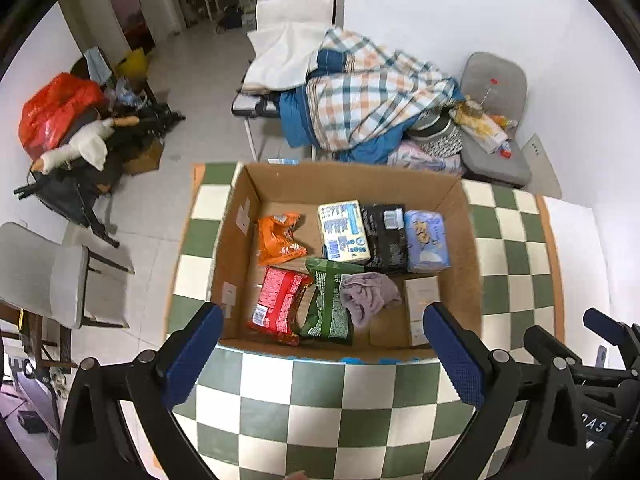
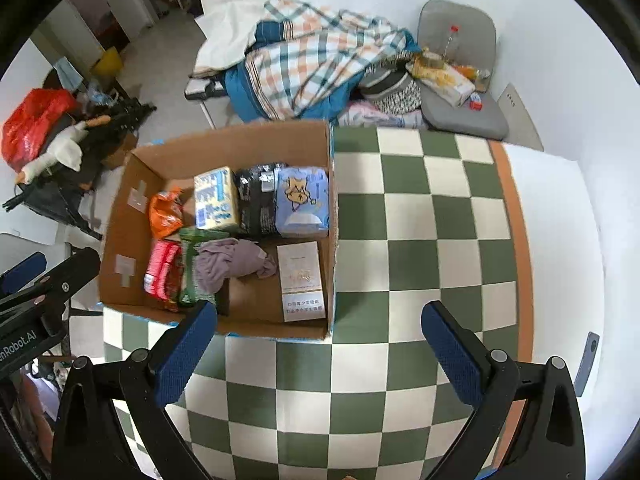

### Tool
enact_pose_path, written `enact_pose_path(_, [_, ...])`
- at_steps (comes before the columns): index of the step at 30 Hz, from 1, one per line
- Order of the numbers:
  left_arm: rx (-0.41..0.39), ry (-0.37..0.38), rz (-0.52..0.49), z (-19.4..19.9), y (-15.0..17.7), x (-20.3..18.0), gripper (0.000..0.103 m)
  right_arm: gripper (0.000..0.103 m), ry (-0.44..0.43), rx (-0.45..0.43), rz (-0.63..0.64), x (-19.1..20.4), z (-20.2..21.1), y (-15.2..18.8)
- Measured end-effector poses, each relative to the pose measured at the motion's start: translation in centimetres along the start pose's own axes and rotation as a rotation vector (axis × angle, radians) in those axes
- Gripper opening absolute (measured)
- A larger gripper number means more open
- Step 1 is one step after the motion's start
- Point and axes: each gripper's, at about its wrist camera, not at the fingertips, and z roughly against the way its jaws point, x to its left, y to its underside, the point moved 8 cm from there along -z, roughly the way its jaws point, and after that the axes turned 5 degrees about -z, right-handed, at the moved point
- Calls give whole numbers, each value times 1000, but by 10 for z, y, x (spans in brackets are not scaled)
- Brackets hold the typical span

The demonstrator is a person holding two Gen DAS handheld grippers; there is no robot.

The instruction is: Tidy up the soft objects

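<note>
An open cardboard box [image 1: 240,216] [image 2: 132,184] stands on the green-and-white checked table [image 1: 360,412] [image 2: 420,240]. Inside lie an orange packet [image 1: 278,236], a red packet [image 1: 278,304], a green packet [image 1: 328,300], a crumpled mauve cloth [image 1: 368,294] [image 2: 230,262], a yellow tissue pack [image 1: 344,232], a black pack [image 1: 386,236], a blue tissue pack [image 1: 426,240] [image 2: 302,200] and a white carton [image 2: 300,280]. My left gripper [image 1: 322,322] is open and empty above the box's near edge. My right gripper [image 2: 320,318] is open and empty over the table beside the box.
Behind the table, chairs hold a checked blanket [image 1: 372,96] [image 2: 316,60] and a grey cushion seat [image 1: 494,80] with snacks. A red bag [image 1: 52,112] and a toy goose [image 1: 84,146] lie on the floor at the left. A white chair [image 1: 48,276] stands left of the table.
</note>
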Motion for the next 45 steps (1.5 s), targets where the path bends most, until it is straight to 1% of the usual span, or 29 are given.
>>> enact_pose_path(3, [-49, -26, -16, 38, 4, 0, 102, 103, -10, -48, 0, -4, 36, 6])
enact_pose_path(4, [-56, -30, -14, 46, 5, 1, 102, 103, -13, -64, 1, -6, 48, 8])
enact_pose_path(9, [-109, 4, 5, 94, 20, -1, 102, 103, -36, -121, -1, -12, 101, 25])
enact_pose_path(13, [-117, 10, 1, 115, 32, -5, 102, 103, -39, -165, -5, -17, 140, 38])
enact_pose_path(18, [-126, 10, -8, 133, 42, -5, 102, 103, -47, -207, -9, -18, 176, 51])
enact_pose_path(20, [-136, 16, -1, 141, 44, -4, 102, 103, -38, -230, -5, -18, 189, 56])
enact_pose_path(25, [-161, 19, 4, 155, 47, -5, 102, 103, -36, -259, 8, -15, 210, 62])
enact_pose_path(31, [-176, 15, 0, 162, 50, -5, 102, 103, -33, -282, 8, -11, 223, 63])
enact_pose_path(45, [-168, 14, -3, 164, 57, -6, 102, 103, -6, -281, 8, -13, 221, 60])
